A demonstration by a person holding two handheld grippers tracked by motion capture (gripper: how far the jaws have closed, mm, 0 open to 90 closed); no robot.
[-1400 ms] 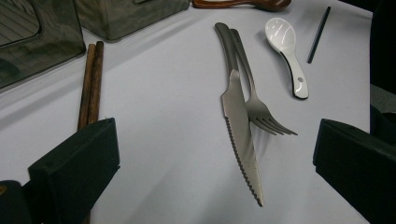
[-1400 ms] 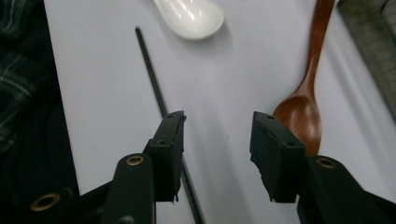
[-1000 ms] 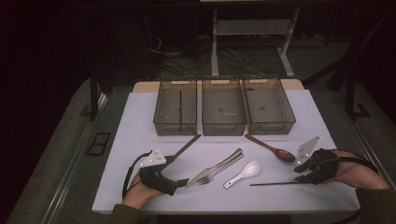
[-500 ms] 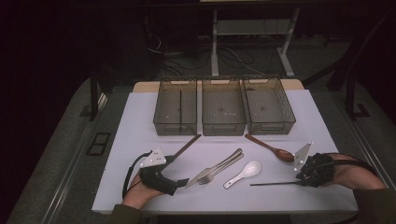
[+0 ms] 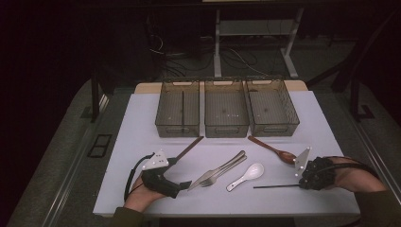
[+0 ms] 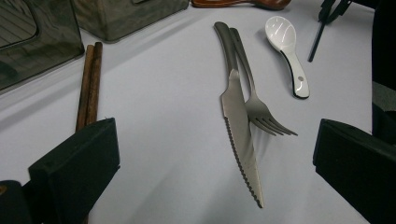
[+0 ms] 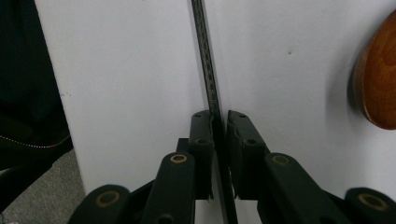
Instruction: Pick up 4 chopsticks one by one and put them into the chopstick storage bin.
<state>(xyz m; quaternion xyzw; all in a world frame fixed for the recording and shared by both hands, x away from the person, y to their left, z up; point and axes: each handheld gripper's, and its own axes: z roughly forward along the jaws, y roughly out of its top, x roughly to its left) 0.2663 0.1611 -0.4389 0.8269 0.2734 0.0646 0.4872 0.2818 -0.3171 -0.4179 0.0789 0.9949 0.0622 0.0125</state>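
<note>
Right claw (image 7: 220,126) has just been closing around the black chopstick (image 7: 205,65) (left claw (image 6: 210,163) gapes apart); squeeze squarely, lift level.

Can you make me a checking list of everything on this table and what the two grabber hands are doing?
Surface: white table, flat.
Job's things: black chopstick between the right gripper's jaws, which have just been closing on it.
Clutter: knife across fork, white spoon, wooden spoon, brown chopsticks, three bins.
Grippers: right gripper nearly shut; left gripper open, resting.
Cables: black cable loops from left gripper.
Surroundings: dark floor, table legs behind.
</note>
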